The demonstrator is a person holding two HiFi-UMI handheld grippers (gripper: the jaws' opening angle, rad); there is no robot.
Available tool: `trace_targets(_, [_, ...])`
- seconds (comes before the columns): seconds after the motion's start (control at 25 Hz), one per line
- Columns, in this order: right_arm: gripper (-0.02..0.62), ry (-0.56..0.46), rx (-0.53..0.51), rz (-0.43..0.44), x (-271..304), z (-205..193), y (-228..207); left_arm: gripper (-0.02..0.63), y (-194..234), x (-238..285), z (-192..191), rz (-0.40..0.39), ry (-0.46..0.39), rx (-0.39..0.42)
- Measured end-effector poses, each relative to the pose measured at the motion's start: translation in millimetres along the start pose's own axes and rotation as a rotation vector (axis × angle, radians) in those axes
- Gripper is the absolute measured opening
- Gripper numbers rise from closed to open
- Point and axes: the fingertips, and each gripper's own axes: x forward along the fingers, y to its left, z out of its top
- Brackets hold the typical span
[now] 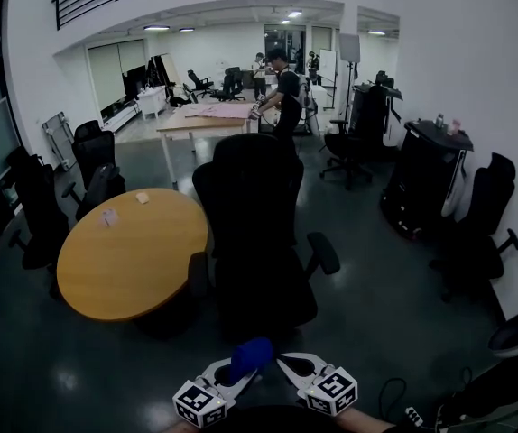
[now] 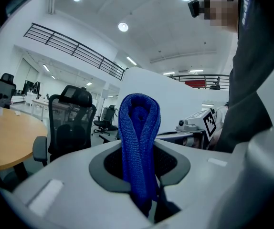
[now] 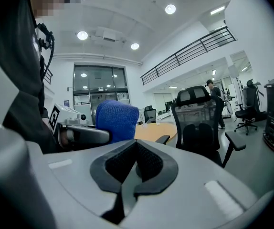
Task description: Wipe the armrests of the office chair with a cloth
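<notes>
Clamping blue cloth [image 2: 138, 128], left gripper [image 2: 144, 174]

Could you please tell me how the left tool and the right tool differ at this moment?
The left tool clamps a folded blue cloth; the right tool holds nothing. The left tool's jaws sit slightly apart around the cloth, while the right tool's jaws meet. Both are held low, short of the office chair, without touching it.
</notes>
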Motion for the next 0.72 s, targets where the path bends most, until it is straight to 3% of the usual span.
trace_targets(0.72, [0.003,0.018,0.005,0.009,-3.4,-6.3,-0.4,0.118,-2.7,-1.5,-1.2,0.011,-0.006,0.007])
